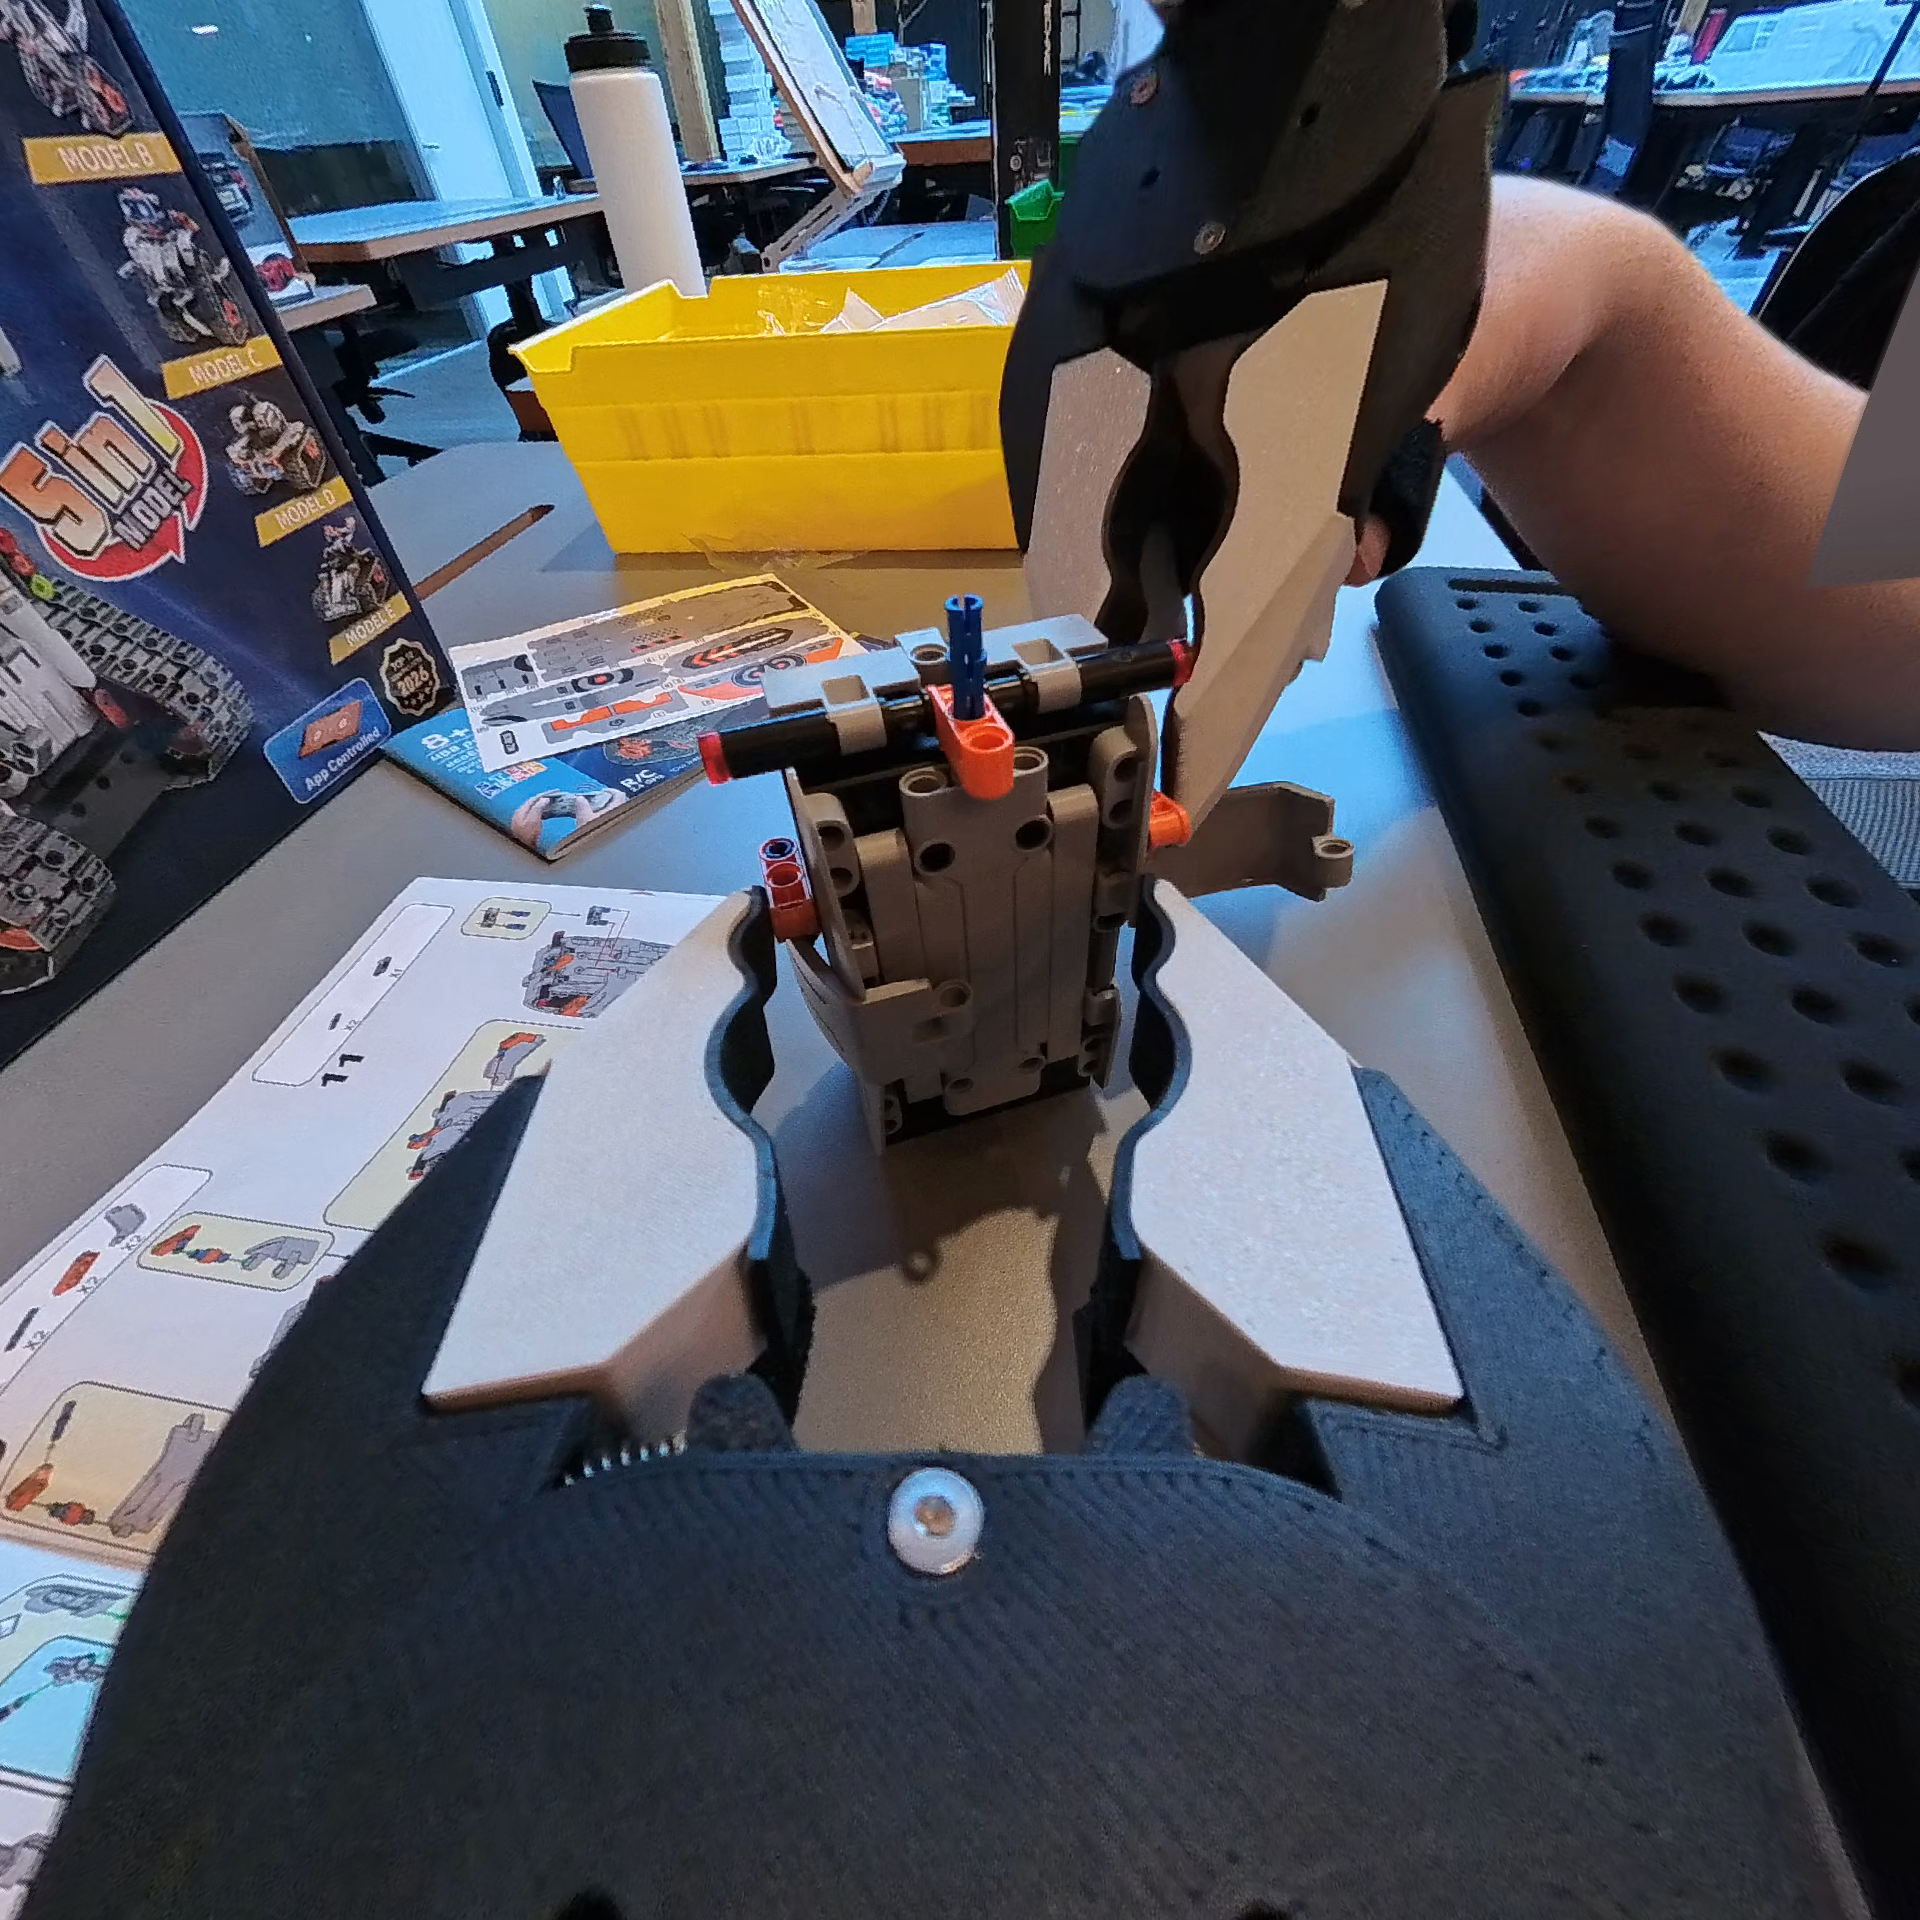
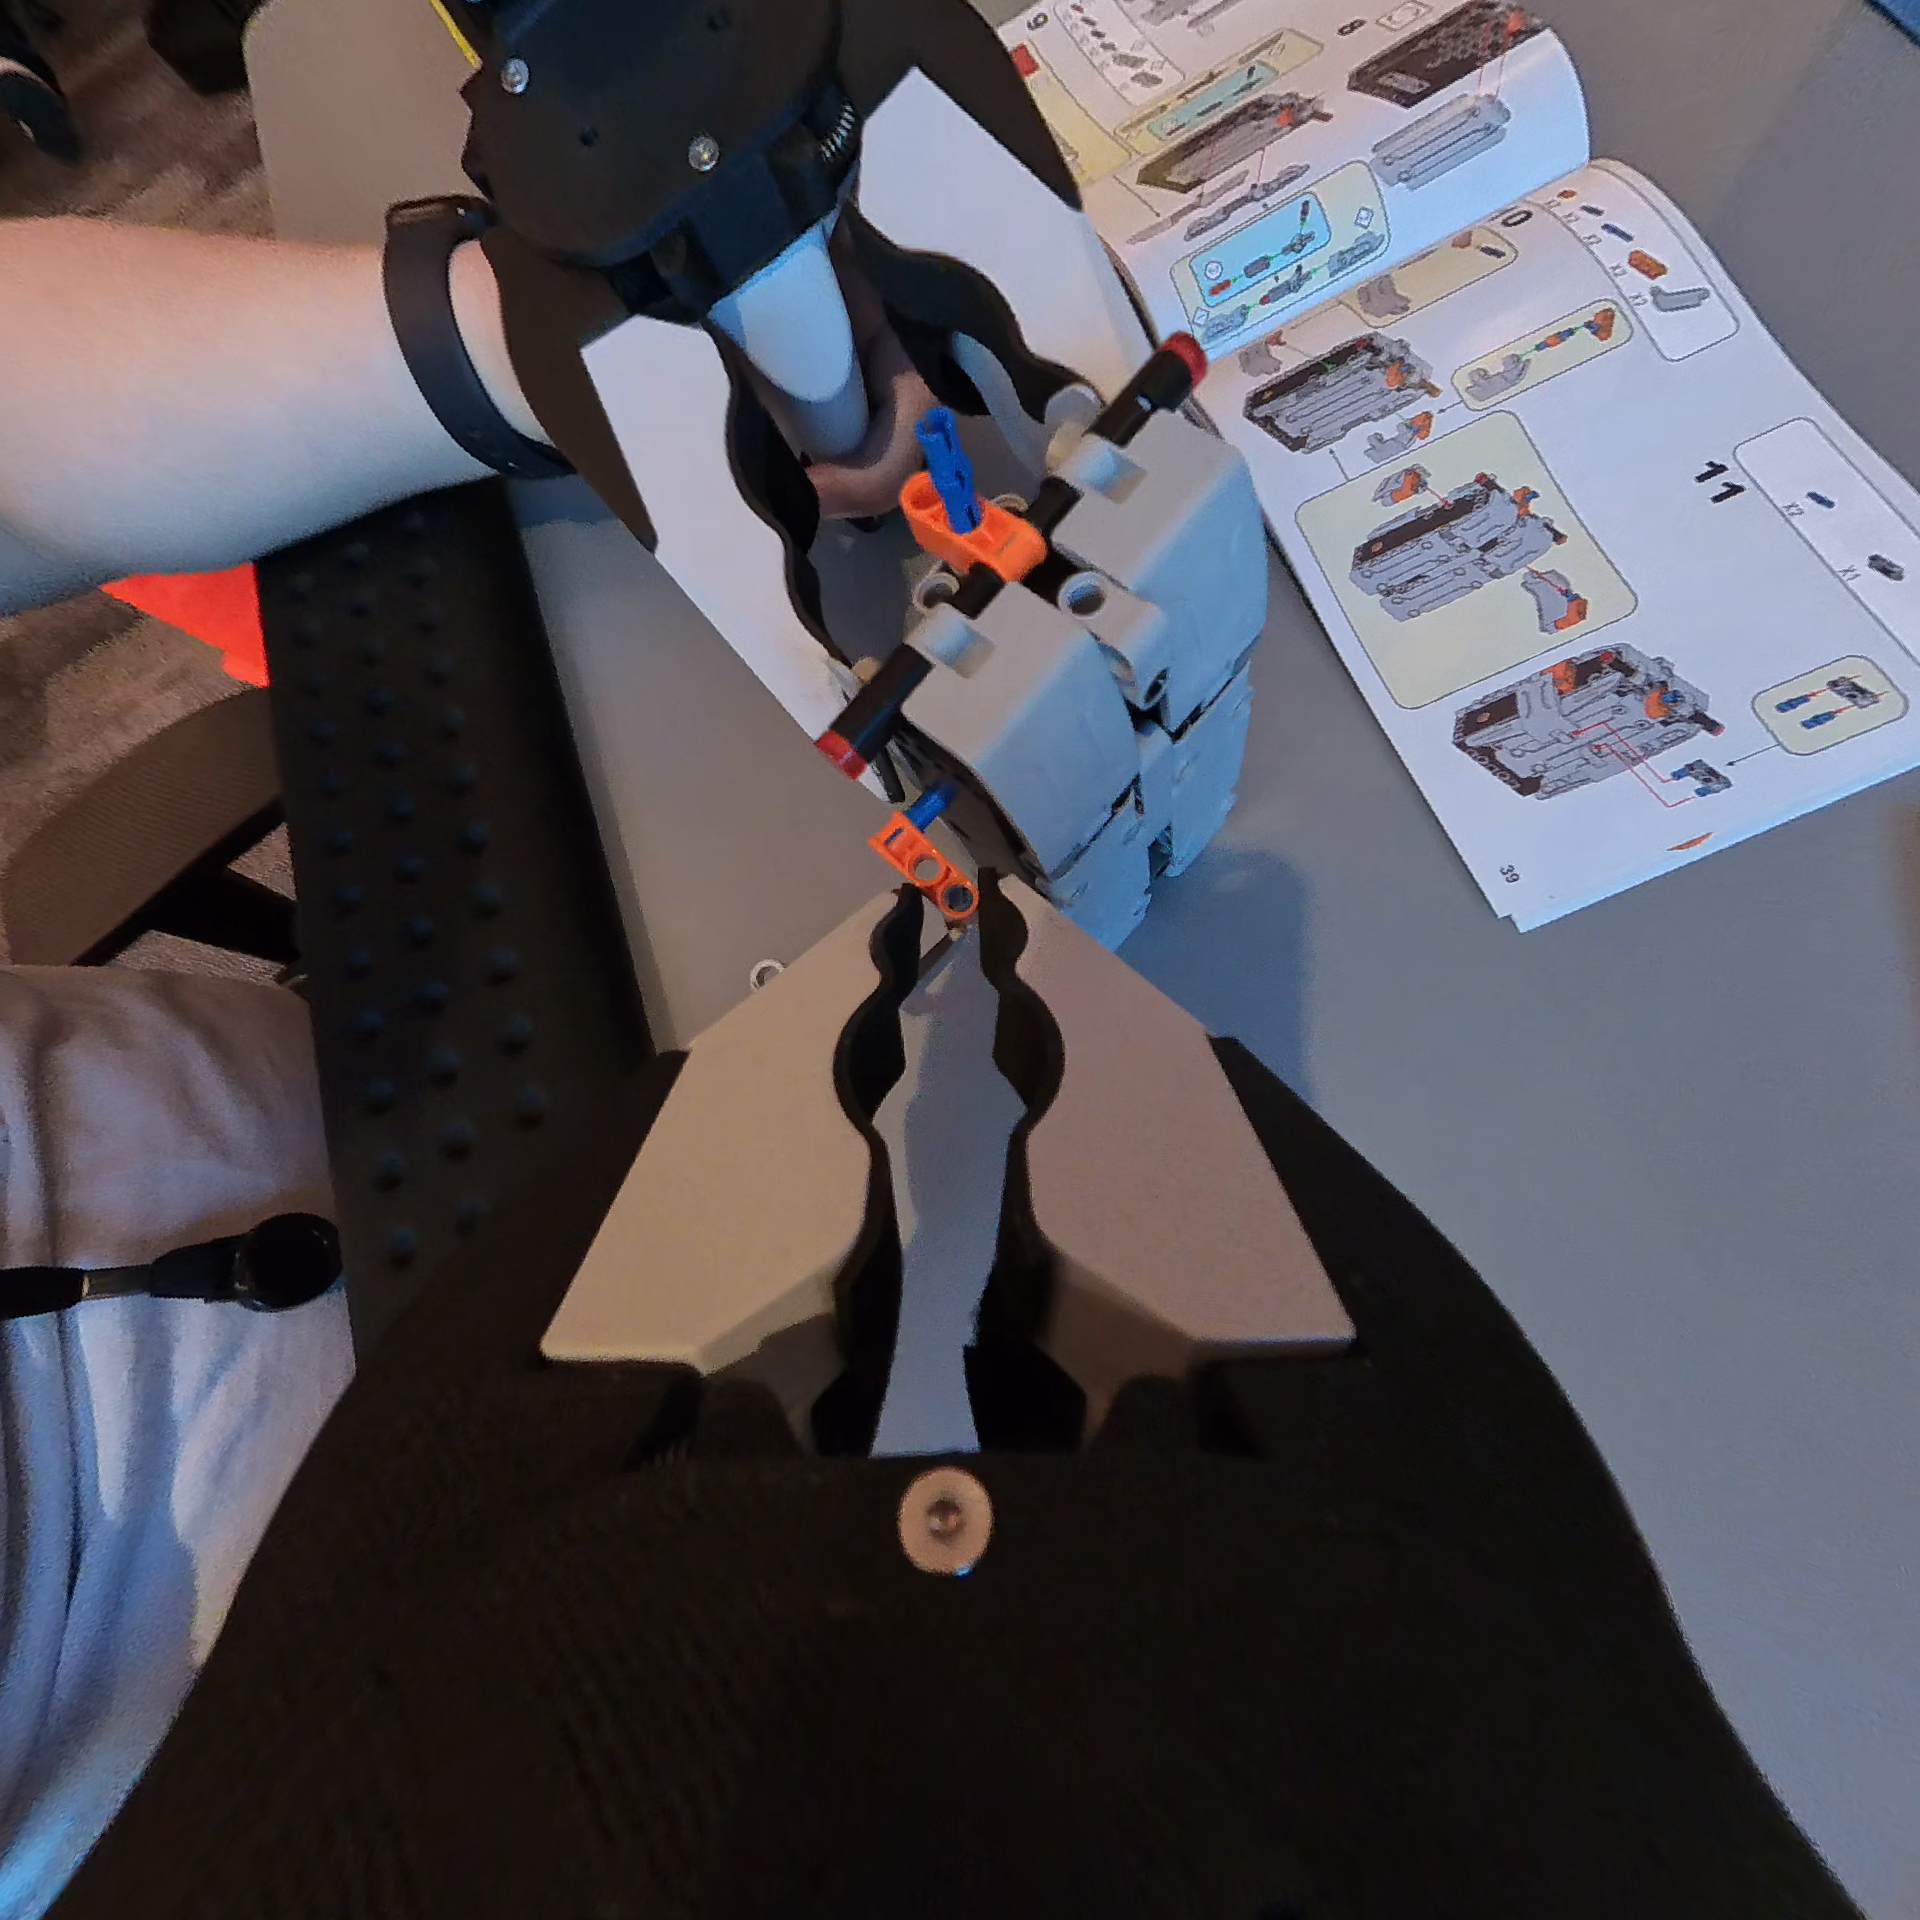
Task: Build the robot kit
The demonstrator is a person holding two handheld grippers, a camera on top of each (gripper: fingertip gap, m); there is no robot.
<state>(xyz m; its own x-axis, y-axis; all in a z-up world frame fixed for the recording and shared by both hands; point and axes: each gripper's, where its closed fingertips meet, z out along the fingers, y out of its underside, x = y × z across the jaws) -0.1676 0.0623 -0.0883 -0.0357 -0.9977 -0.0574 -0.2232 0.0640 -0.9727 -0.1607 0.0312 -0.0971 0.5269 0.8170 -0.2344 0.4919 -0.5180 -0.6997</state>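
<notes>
i clamp the grey model [image 1: 966, 935] upright in my left gripper [image 1: 951, 997] while my right gripper [image 2: 948, 904], nearly closed, pinches its orange connector [image 2: 925, 862] squarely.

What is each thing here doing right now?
Left tool: shut on the grey block model.
Grey block model: upright on the table.
Right tool: shut on an orange connector.
Orange connector: at the model's side.
Instruction booklet: lying open.
Yellow bin: uncovered.

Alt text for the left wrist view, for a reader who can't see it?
Left tongs grip an upright grey brick model on a grey table; right tongs touch its orange side connector. Behind sit a yellow bin and instruction booklet.
</notes>
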